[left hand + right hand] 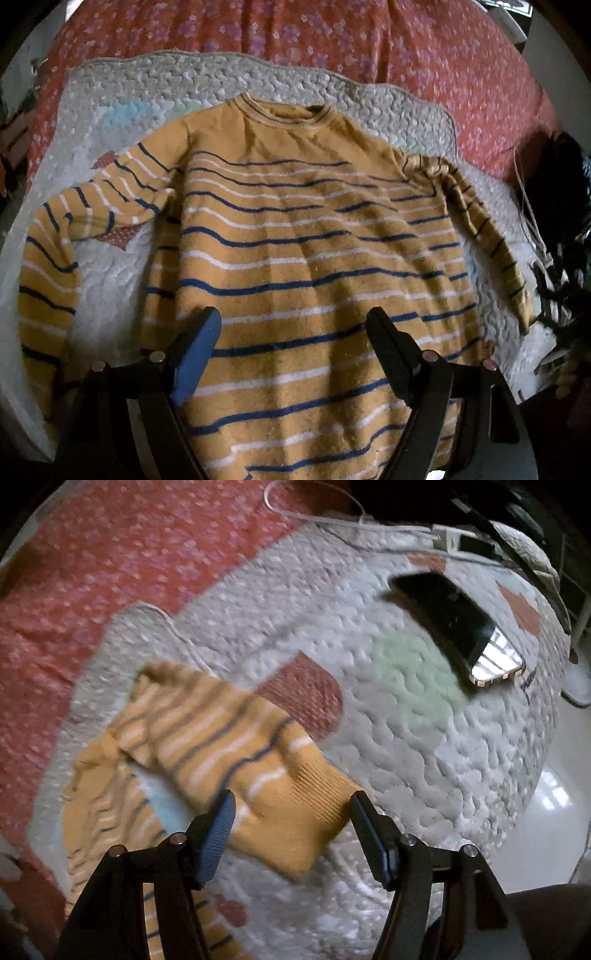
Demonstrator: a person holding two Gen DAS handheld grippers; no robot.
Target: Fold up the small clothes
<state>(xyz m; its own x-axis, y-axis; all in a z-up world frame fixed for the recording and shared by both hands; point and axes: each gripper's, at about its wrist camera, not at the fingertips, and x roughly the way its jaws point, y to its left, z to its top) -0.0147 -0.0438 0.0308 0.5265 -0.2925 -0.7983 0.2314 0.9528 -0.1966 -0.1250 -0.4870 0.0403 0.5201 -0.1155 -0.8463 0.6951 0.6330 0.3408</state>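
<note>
**Yellow sweater lies flat, both grippers wide apart**

The sweater (295, 236) fills the middle of the left wrist picture. It is yellow with blue and white stripes. It lies flat, with the neck at the top of the frame and the bottom hem hidden at the low edge, under the gripper. One sleeve bends down along the left side of the frame. The other sleeve runs down the right side.

In the right wrist picture, a sleeve (221, 746) comes in from the left and ends in a plain yellow cuff (310, 823) in the lower middle. This picture is a bit blurry.

The left gripper (293, 354) is at the bottom of its picture, over the lower part of the sweater. Its two fingers are spread wide and hold nothing. I cannot tell if they touch the cloth.

The right gripper (291, 834) is at the bottom of its picture. Its fingers are spread wide too, one on each side of the cuff. They do not squeeze it.

The sweater lies on a white bumpy quilt (122, 291) with colored patches. Under the quilt is a red sheet (369, 40) with small flowers, at the top of the frame.

A black phone (458, 627) rests on the quilt at the upper right of the right wrist picture. A white cable (354, 520) lies near the top edge.
</note>
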